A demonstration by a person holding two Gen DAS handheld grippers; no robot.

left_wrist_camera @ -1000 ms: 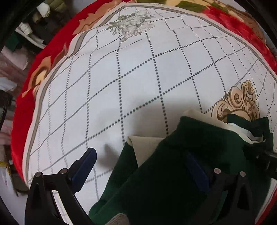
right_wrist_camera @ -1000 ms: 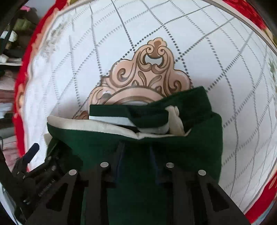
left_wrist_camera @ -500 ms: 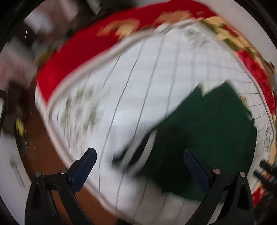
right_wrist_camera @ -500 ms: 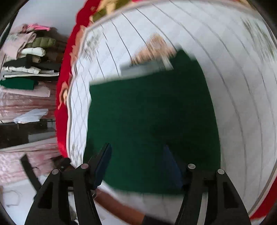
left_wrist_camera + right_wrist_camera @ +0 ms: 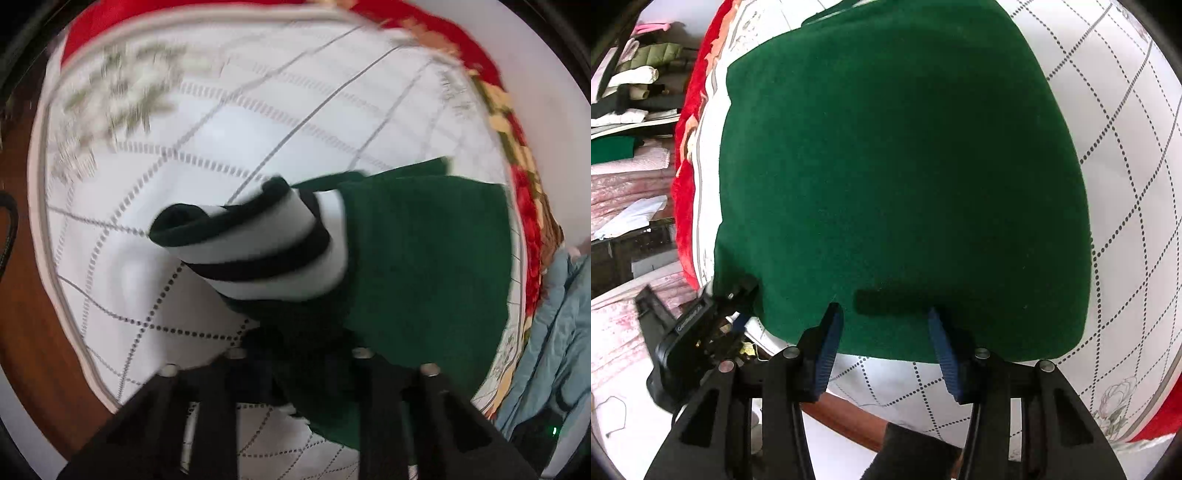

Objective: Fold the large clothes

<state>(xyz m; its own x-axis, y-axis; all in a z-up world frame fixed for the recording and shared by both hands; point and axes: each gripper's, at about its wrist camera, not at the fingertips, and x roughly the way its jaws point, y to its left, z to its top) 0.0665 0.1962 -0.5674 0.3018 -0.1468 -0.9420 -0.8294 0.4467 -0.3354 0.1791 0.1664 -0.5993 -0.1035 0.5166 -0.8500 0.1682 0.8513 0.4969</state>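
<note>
Right black plastic two-finger gripper: ribbed blue pads, silver screws on arms, lower centre of frame. Left black gripper: same silver screws, bottom centre; white lettering on its body, lower left of right view. Dark sleeve cuff at bottom edge.

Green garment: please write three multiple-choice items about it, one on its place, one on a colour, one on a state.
1. Where does the green garment lie?
A. on the floor
B. on the checked blanket
C. on a chair

2. Which colours has the striped cuff?
A. red and yellow
B. blue and pink
C. white and dark

3. How is the left tool?
A. shut on the green garment
B. wide open
C. out of view

Answers: B, the checked blanket shows around the cloth; C, white and dark bands alternate on it; A, its fingers stand together with green cloth between them.
</note>
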